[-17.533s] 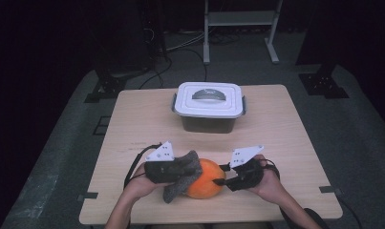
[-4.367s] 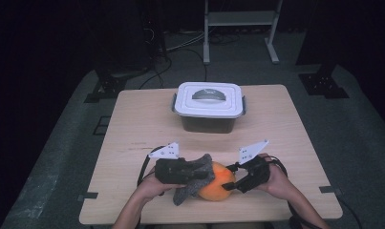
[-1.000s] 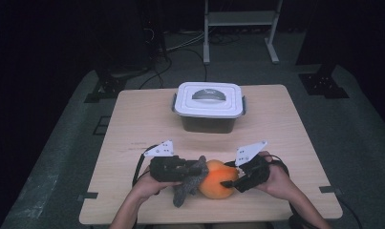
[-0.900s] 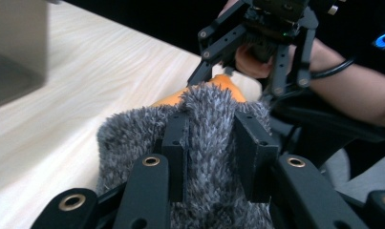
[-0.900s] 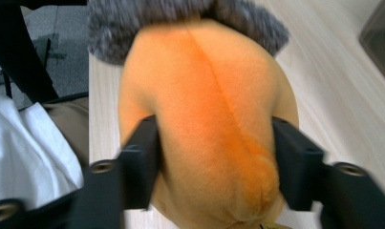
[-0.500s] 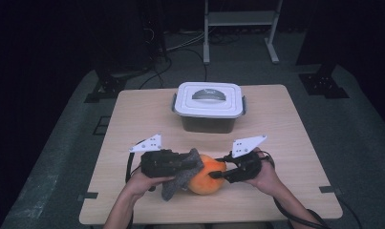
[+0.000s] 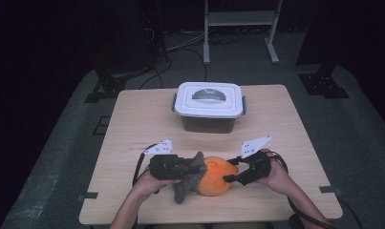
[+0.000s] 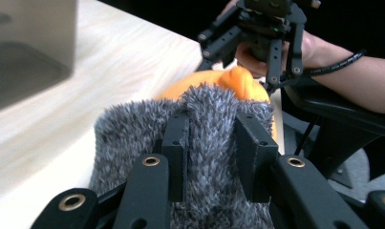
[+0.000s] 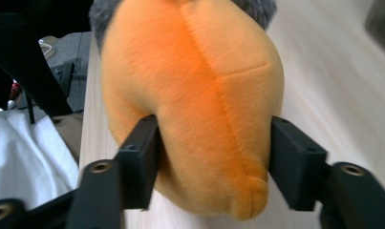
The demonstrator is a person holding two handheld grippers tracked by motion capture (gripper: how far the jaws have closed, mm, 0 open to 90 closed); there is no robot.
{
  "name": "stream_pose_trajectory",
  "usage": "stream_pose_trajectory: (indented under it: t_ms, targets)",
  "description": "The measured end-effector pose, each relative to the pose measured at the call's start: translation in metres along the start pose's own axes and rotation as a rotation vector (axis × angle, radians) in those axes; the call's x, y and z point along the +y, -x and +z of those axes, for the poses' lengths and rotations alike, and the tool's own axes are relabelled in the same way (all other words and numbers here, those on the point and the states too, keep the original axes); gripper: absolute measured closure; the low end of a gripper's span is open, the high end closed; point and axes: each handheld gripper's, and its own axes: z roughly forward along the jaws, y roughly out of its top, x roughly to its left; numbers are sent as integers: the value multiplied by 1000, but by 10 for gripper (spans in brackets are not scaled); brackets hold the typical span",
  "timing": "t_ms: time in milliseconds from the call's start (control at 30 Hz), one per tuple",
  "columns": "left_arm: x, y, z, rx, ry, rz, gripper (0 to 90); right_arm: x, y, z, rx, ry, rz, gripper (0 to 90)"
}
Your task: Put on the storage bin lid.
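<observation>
At the near edge of a pale wooden table (image 7: pixel 133 119), a person is working a plush toy with a hand-held gripper in each hand. The left gripper (image 8: pixel 214 143) is clamping a thick fold of grey fuzzy fabric (image 8: pixel 133 133), its two black jaws pinched close together with the pile bulging up between and around them. That grey piece is lying against the left side of the orange plush body (image 7: pixel 216 176), which is resting on the tabletop between the two hands. The right gripper (image 9: pixel 214 157) is straddling the orange plush end-on along a stitched seam: the left pad is dimpling the fabric, while the right one is sitting at the plush's flank, so the hold looks loose at best; its jaws have just been opening after a brief squeeze, with the plush between them.

The toy looks light, soft and very compressible, so a shallow pinch will likely slide off the rounded orange bulge. The seam ridge or a gathered fold, as the left gripper has taken in the grey fur, seems the surer place to grip. Nothing here looks fragile.

Farther back, near the table's middle, a lidded white plastic storage box (image 7: pixel 208 99) with a grey handle is standing well apart from the toy.
</observation>
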Motion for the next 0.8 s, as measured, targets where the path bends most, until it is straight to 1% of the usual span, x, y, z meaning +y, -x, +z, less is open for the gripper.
stream_pose_trajectory:
  t_ms: [67,133,167,200,233,267,333,433,467,500,567,600,700,767,800]
  targets:
    - [3,3,5,10,3,12,682,-1,0,-3,-17,-35,22,328]
    - [5,5,9,21,11,17,682,1,-5,-7,-42,-72,28,275]
    - [4,6,11,28,19,12,682,3,-9,-9,-67,-101,11,269]
    - [4,6,12,31,20,16,682,5,-13,-12,-102,-126,-8,269]
    - [4,7,13,34,22,17,682,6,-16,-15,-117,-137,-12,269]
    - [5,8,14,39,23,18,682,7,-20,-18,-123,-140,-21,269]
    - [6,10,15,40,19,28,682,9,-27,-20,-125,-123,-13,262]
    - [7,13,18,39,19,36,682,13,-35,-16,-149,-113,-26,209]
    - [7,14,19,41,15,43,681,14,-36,-13,-153,-114,-31,207]
    - [7,15,19,42,13,43,682,15,-36,-10,-157,-119,-33,197]
    - [7,15,20,37,10,42,683,17,-35,-4,-147,-114,-29,177]
    - [6,15,20,34,13,36,683,17,-34,-1,-149,-113,-30,168]
    - [5,13,21,30,12,32,683,19,-30,6,-137,-113,-30,169]
    - [5,12,21,25,12,29,683,19,-27,8,-114,-107,-16,266]
    - [5,12,20,26,15,27,683,18,-26,7,-111,-102,-27,322]
